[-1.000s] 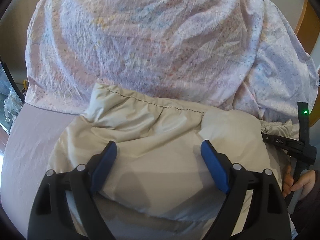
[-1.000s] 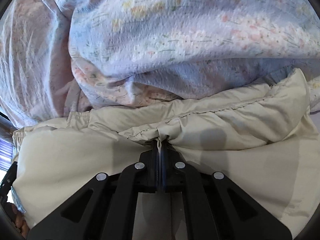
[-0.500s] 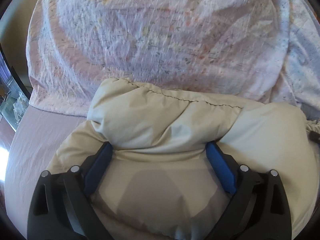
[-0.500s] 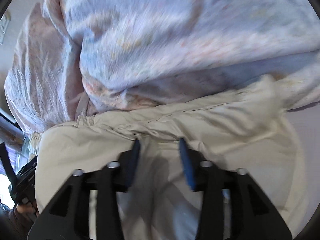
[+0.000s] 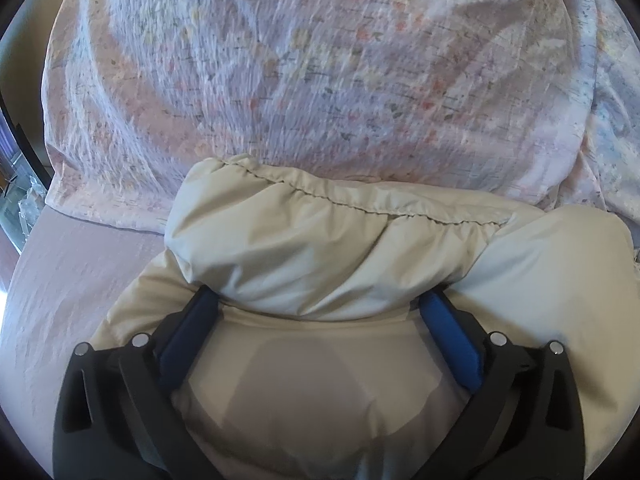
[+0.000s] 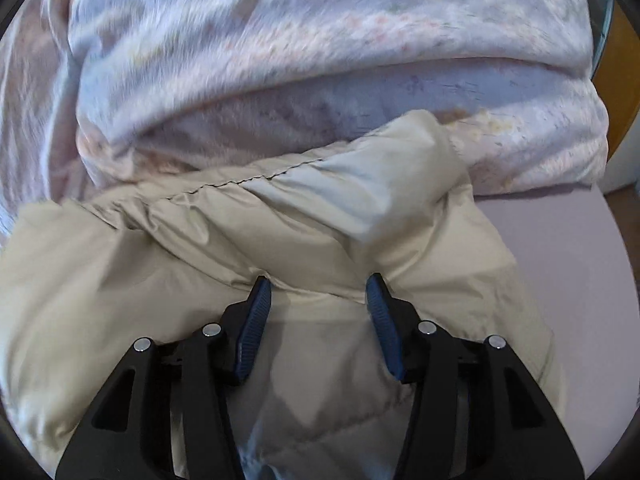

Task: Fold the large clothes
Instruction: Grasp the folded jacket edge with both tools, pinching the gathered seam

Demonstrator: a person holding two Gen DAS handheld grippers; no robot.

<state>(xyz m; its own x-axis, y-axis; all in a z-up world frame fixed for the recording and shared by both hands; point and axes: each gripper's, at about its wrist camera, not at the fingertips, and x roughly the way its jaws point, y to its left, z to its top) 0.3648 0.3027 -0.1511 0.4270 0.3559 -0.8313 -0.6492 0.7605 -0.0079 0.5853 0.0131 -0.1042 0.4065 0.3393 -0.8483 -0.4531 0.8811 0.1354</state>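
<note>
Each gripper is matte black plastic. The left gripper (image 5: 318, 308) carries two smooth blue pads on its fingers (image 5: 452, 340), with a round silver screw head at each of four pivots. The right gripper (image 6: 318, 300) has ribbed blue pads on its fingers (image 6: 254, 332), the same four silver screws, and triangular cut-outs in its outer arms.

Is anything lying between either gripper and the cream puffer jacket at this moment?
Nothing visible does. The left gripper and the right gripper both sit directly over the cream puffer jacket, jaws opening, padded fabric bulging between the fingers. The floral duvet lies behind the jacket, not in front.
</note>
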